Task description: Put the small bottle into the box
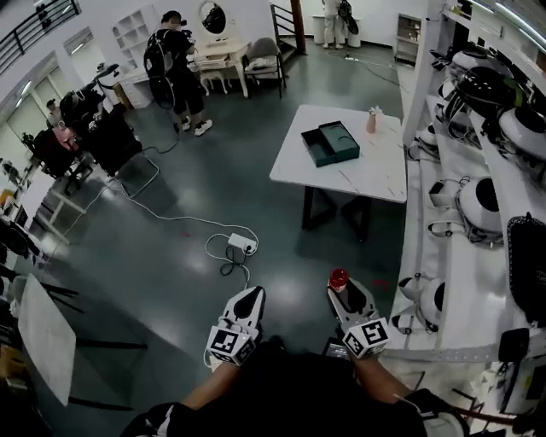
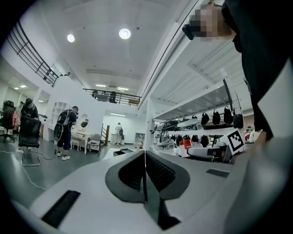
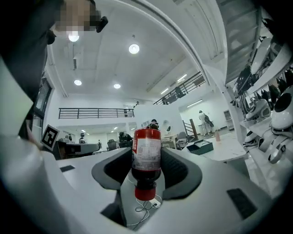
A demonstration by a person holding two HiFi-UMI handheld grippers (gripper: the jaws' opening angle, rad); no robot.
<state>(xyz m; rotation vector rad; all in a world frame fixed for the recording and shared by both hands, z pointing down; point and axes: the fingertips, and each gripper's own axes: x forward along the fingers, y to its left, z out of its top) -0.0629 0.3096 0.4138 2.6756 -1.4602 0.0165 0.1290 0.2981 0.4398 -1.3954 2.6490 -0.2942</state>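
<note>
A dark polished floor (image 1: 213, 162) spreads below me, crossed by a white cable (image 1: 171, 217) that runs to a power strip (image 1: 242, 244). Ahead of me stands a white table (image 1: 380, 175) on dark legs, with a pink bottle (image 1: 372, 120) upright near its far edge. To my right, white shelves (image 1: 452, 282) carry rounded white headsets (image 1: 478, 205). Across the hall, a person (image 1: 175, 68) in black with a backpack stands beside a pale desk (image 1: 223, 53), a grey chair (image 1: 263, 58) and a round mirror (image 1: 213, 17). A second person (image 1: 331, 10), in white, stands near the stairs (image 1: 286, 26).
</note>
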